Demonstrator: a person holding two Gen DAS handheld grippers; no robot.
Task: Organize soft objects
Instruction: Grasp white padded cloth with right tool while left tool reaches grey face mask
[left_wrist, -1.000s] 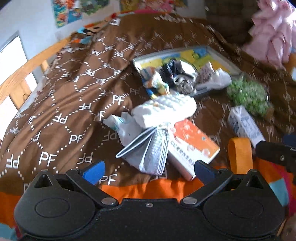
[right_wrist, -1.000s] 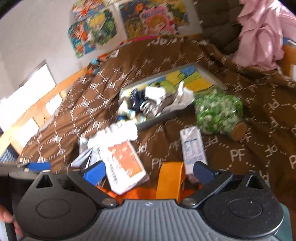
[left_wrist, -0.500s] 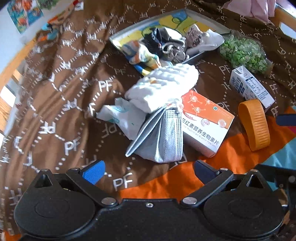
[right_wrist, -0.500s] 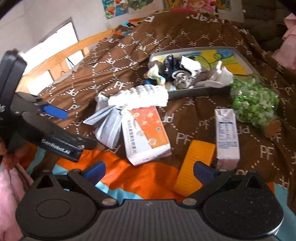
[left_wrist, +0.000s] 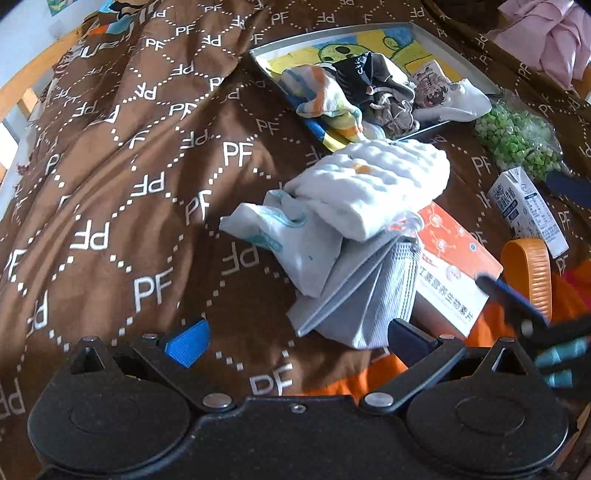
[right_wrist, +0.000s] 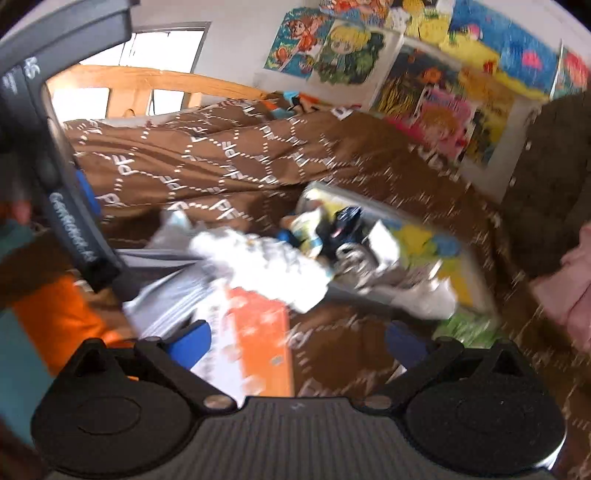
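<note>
Brown PF-lettered bedspread (left_wrist: 147, 155), white waffled towel (left_wrist: 373, 184), grey cloth (left_wrist: 369, 295), orange-and-white box (left_wrist: 454, 266), green peas (left_wrist: 517, 136).

Right wrist view is motion-blurred throughout: poster (right_wrist: 436, 107) detail and box (right_wrist: 258, 343) print are unreadable. In the left wrist view, the box (left_wrist: 454, 266) is partly covered by the grey cloth (left_wrist: 373, 291) and white towel (left_wrist: 373, 184). The pink fabric (left_wrist: 546, 40) is cut off at the far right edge. The tray (left_wrist: 458, 55) floor is half hidden by piled socks (left_wrist: 321, 96).
</note>
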